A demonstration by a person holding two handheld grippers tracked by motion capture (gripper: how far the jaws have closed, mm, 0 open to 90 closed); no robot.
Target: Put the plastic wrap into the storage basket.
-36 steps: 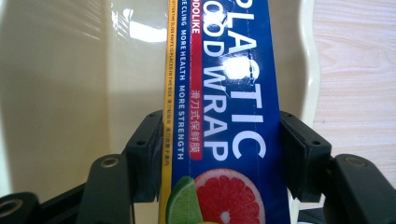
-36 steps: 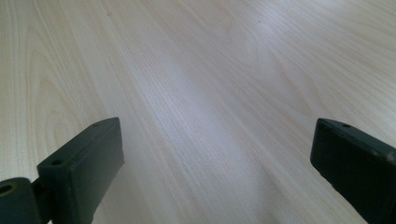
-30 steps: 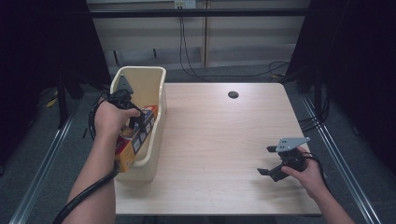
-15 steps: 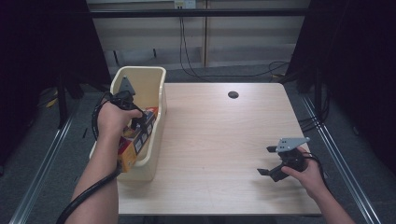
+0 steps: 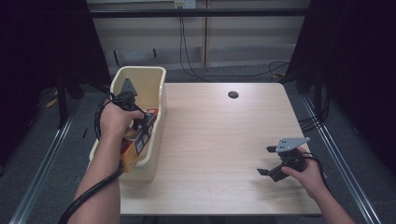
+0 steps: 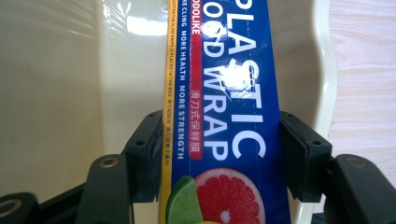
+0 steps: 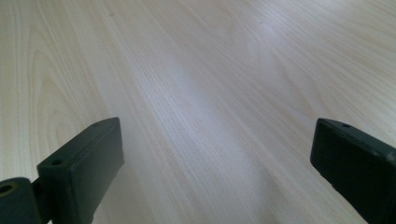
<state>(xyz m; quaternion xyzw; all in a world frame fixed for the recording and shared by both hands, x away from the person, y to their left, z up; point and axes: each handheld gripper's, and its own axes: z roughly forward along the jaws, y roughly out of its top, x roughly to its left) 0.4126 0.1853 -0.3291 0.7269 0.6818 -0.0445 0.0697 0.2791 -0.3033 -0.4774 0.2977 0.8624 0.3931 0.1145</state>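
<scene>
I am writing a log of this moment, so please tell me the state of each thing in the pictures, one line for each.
Left claw: shut on the plastic wrap box.
Plastic wrap box: held across its width, inside the bin, printed side up.
Bin: upright at the left edge of the table, open top.
Right claw: open, holding nothing, low over the table.
Table: bare wood, with a dark round hole near the far edge.

A pale wood-grain table (image 5: 219, 140) carries a cream bin (image 5: 154, 93) standing along its left edge, long side running front to back. A small dark round hole (image 5: 233, 94) sits near the far edge, around the middle. The wood between bin and right edge is bare.
</scene>
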